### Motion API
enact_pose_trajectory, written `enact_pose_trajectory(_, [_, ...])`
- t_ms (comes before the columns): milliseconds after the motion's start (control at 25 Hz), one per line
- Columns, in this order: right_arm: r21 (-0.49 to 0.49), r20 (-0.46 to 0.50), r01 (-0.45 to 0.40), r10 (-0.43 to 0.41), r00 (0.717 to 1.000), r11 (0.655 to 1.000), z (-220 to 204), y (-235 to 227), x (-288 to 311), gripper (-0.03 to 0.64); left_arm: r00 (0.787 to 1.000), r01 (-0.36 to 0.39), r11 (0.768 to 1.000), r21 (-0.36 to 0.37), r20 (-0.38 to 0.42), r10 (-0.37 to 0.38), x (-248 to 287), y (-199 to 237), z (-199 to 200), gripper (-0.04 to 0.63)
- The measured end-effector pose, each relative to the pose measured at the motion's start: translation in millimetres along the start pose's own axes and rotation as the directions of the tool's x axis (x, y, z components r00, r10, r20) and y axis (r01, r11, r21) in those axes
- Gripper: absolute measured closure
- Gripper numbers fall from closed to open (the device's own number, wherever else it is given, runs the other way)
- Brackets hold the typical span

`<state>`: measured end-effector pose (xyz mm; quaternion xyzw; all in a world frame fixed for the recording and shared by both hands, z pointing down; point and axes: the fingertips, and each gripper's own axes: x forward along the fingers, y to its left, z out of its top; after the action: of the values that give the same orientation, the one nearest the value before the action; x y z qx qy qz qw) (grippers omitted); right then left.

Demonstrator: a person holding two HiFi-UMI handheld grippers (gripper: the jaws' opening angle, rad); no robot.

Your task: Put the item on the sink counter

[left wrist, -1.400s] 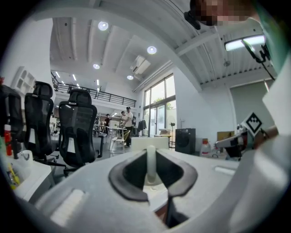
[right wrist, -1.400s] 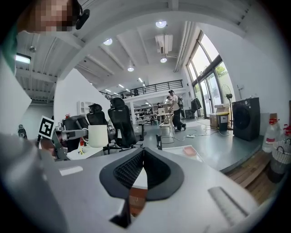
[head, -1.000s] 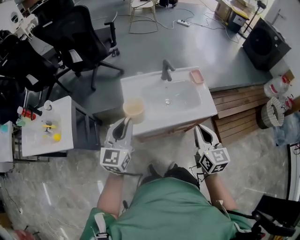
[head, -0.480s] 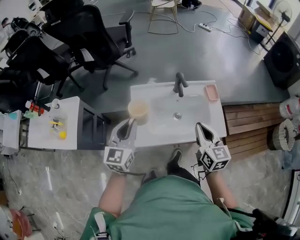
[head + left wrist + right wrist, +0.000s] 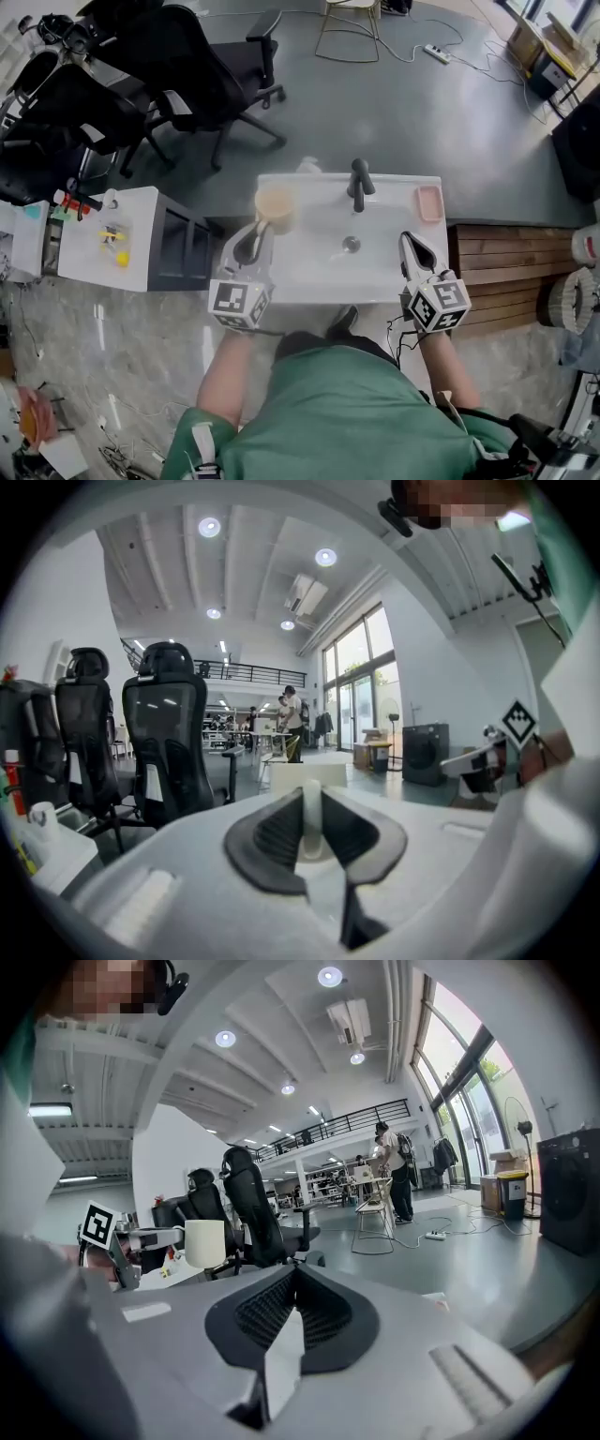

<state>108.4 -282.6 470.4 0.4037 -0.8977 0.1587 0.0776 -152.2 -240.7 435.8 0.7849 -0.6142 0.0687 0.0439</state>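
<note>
Print shows only as black-and-white square markers on the two grippers' cubes [image 5: 239,305]. The left gripper [image 5: 260,234] is clamped on the thin pale handle [image 5: 310,817] of the cream cylindrical mug [image 5: 276,204], held above the left rear corner of the white sink counter [image 5: 309,272], while the right gripper [image 5: 408,240] hangs over the counter's right front, jaws together on nothing. Only the left gripper view shows the pads pinching that handle; only the right gripper view shows the mug's plain side, against black office chairs [image 5: 248,1208].
</note>
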Motion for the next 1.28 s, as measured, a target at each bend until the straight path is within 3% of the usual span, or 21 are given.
enact_pose_trajectory(360, [0.036,-0.052,0.010,-0.008,0.999,0.999,-15.7,-25.9,34.9,0.615,0.999,0.012,1.000,-0.018,-0.038,-0.013,61.1,32.8,-30.2,0.558])
enact_pose_trajectory(720, [0.064,-0.095,0.118,-0.111,0.989,0.991,-37.3,-45.9,53.9,0.615,0.991,0.079,0.996,-0.028,-0.104,-0.082,122.2,68.6,-86.8,0.558])
enact_pose_trajectory(1080, [0.116,-0.126,0.246,-0.231,0.965,0.962,-57.4,-76.6,47.5,0.615,0.971,0.135,0.990,-0.039,-0.195,-0.140,170.1,71.1,-140.5,0.558])
enact_pose_trajectory(1280, [0.133,-0.134,0.271,-0.253,0.958,0.953,-63.8,-78.0,50.7,0.615,0.961,0.156,0.986,-0.051,-0.223,-0.164,186.3,72.7,-160.3,0.558])
